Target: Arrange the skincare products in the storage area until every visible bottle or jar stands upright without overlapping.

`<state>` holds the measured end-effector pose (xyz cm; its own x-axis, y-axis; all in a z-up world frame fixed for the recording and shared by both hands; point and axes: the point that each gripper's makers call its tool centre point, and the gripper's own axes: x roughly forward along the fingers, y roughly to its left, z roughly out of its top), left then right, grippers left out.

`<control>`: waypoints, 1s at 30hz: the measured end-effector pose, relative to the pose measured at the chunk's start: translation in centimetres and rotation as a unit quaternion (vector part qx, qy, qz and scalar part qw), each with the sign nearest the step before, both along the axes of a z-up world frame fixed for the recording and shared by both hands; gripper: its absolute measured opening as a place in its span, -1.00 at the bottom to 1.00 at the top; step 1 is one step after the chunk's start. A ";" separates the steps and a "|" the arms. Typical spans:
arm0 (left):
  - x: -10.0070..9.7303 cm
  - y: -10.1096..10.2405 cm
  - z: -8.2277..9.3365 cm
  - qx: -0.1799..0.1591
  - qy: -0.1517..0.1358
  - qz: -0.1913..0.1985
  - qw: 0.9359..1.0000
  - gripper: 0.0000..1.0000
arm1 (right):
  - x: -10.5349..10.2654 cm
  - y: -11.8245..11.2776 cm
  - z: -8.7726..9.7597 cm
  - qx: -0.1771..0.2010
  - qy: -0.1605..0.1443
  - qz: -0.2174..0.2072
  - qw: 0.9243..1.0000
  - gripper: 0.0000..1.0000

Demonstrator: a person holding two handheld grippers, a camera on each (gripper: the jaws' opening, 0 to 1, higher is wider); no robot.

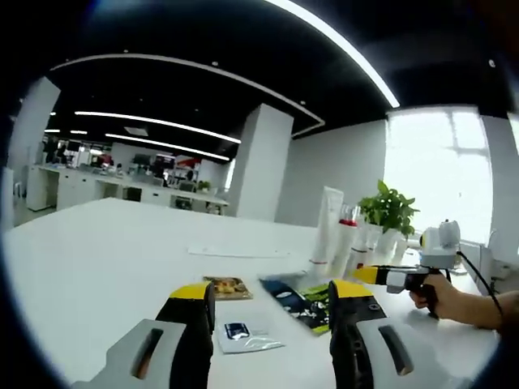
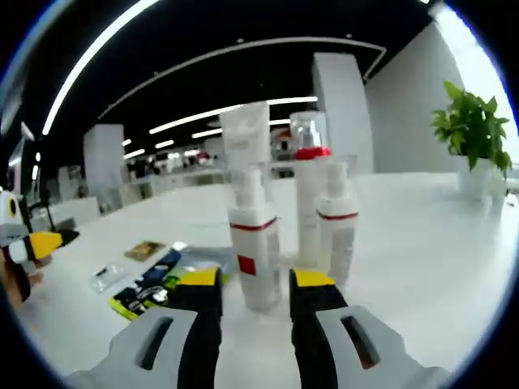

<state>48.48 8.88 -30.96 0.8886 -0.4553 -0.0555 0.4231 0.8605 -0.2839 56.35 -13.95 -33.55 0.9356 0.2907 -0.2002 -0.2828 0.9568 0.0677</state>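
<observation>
Several white skincare products stand upright in a tight cluster on the white table [image 2: 422,243]: a pump bottle with a red band [image 2: 254,243], a second pump bottle [image 2: 336,235], a clear-capped bottle [image 2: 310,186] and a tall tube [image 2: 243,138]. My right gripper [image 2: 255,293] is open; the near pump bottle stands just beyond the gap between its jaws, untouched. In the left gripper view the cluster [image 1: 332,235] stands far right, with the right gripper [image 1: 369,274] beside it in a person's hand. My left gripper [image 1: 272,301] is open and holds nothing.
Flat packets lie on the table: a brown one [image 1: 229,287], a dark blue-green one [image 1: 296,300] and a small clear sachet [image 1: 243,336]. A potted plant [image 2: 470,130] stands at the right by the window. The left gripper [image 2: 32,243] shows at the left edge.
</observation>
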 end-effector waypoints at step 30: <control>0.0 0.0 0.0 -0.014 0.006 0.001 1.000 0.12 | 0.2 0.9 -1.3 -0.029 0.037 0.036 0.998 -0.61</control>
